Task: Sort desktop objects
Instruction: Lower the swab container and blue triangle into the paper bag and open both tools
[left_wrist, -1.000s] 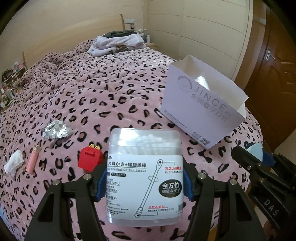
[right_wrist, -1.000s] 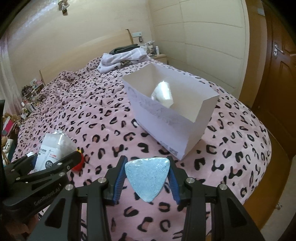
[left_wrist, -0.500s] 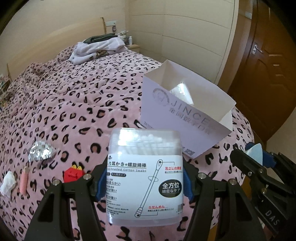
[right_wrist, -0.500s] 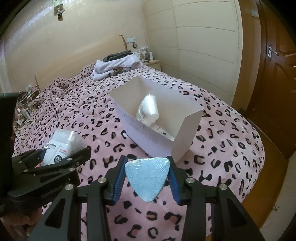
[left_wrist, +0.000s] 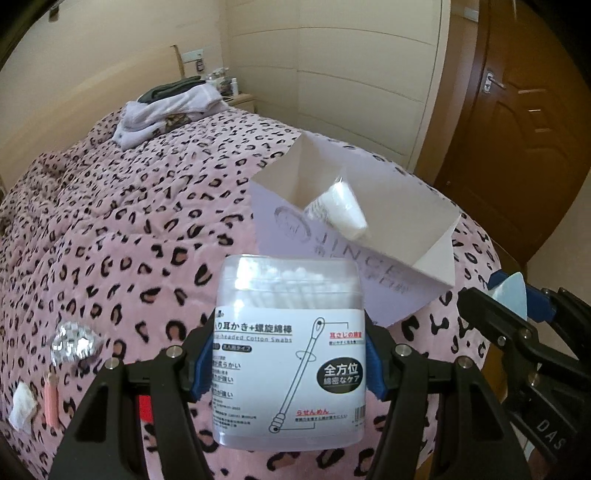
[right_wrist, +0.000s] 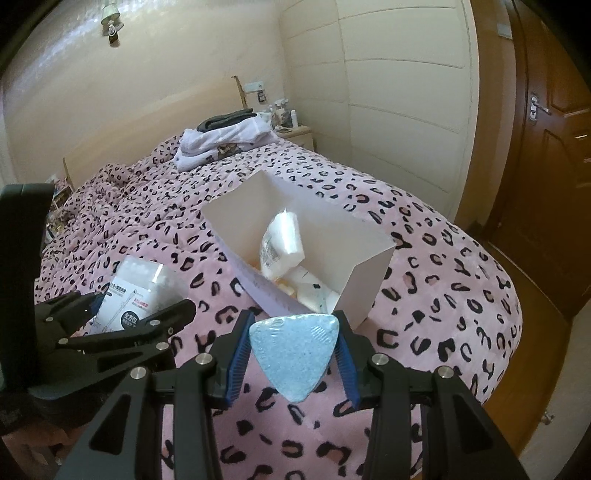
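Note:
My left gripper (left_wrist: 288, 362) is shut on a clear cotton swab box (left_wrist: 290, 350) and holds it above the bed, in front of the open white paper box (left_wrist: 417, 221). It also shows in the right wrist view (right_wrist: 136, 295). My right gripper (right_wrist: 293, 354) is shut on a light blue triangular sponge (right_wrist: 295, 350) just before the paper box (right_wrist: 369, 266). A white packet (right_wrist: 282, 240) and other items lie inside the box.
On the leopard-print bed (left_wrist: 129, 221) at the left lie a foil wrapper (left_wrist: 74, 341), a pink tube (left_wrist: 51, 400), a white scrap (left_wrist: 23, 411) and a red object (left_wrist: 144, 404). Folded clothes (left_wrist: 166, 110) sit far back. A wooden door (left_wrist: 524, 110) stands at the right.
Both grippers have risen and moved toward the paper box with their loads; its inside now shows. The small items on the bed have slid lower left in view.

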